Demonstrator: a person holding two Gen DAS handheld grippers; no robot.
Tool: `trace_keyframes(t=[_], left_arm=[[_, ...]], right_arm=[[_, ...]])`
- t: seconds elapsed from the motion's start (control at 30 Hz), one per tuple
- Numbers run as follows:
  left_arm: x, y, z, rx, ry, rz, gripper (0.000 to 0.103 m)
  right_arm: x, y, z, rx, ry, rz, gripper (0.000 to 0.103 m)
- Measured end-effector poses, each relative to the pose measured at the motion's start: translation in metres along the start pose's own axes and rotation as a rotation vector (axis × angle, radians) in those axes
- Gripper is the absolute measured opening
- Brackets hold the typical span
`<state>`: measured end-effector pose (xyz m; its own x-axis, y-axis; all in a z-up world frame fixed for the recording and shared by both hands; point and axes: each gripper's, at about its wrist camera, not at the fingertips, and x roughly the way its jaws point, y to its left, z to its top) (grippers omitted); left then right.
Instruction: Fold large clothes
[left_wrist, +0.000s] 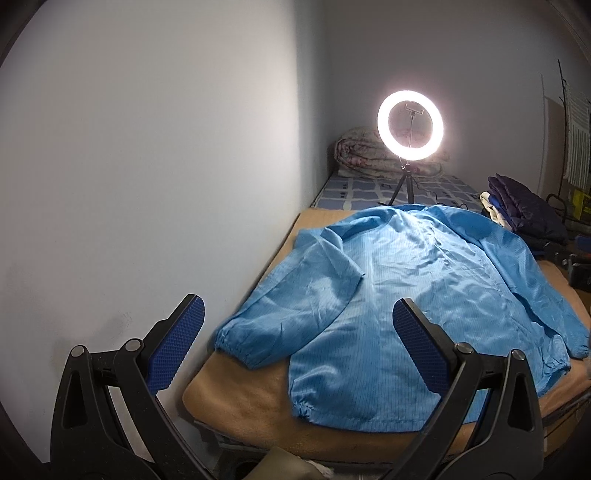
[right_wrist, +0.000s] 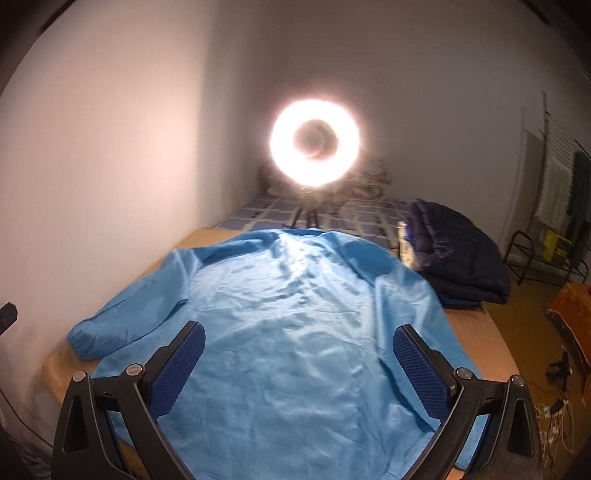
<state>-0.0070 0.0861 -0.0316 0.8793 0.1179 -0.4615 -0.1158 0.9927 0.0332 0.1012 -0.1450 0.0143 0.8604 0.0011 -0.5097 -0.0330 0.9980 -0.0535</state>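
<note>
A large light-blue jacket lies spread flat on a tan blanket on the bed, collar far, hem near, both sleeves lying along its sides. It also shows in the right wrist view. My left gripper is open and empty, held above the bed's near left corner, over the left sleeve cuff. My right gripper is open and empty, held above the jacket's lower middle. Neither touches the cloth.
A lit ring light on a small tripod stands on the bed beyond the collar. A rolled quilt lies in the far corner. A stack of dark folded clothes sits to the jacket's right. A wall runs along the bed's left.
</note>
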Motion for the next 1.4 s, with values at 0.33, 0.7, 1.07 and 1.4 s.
trace_keyframes(t=[0.33, 0.7, 1.07, 1.4], left_arm=[[0.026, 0.031, -0.028, -0.101, 0.096, -0.088, 0.103], [0.031, 0.045, -0.035, -0.132, 0.139, -0.071, 0.103], [0.040, 0.046, -0.033, -0.126, 0.159, -0.075, 0.103], [0.047, 0.042, -0.035, -0.102, 0.170, -0.086, 0.088]], right_arm=[[0.065, 0.068, 0.007, -0.132, 0.093, 0.296, 0.099], [0.206, 0.144, -0.007, 0.260, 0.530, 0.722, 0.061], [0.283, 0.197, -0.051, 0.384, 0.731, 0.697, 0.057], [0.305, 0.207, -0.054, 0.451, 0.740, 0.750, 0.000]])
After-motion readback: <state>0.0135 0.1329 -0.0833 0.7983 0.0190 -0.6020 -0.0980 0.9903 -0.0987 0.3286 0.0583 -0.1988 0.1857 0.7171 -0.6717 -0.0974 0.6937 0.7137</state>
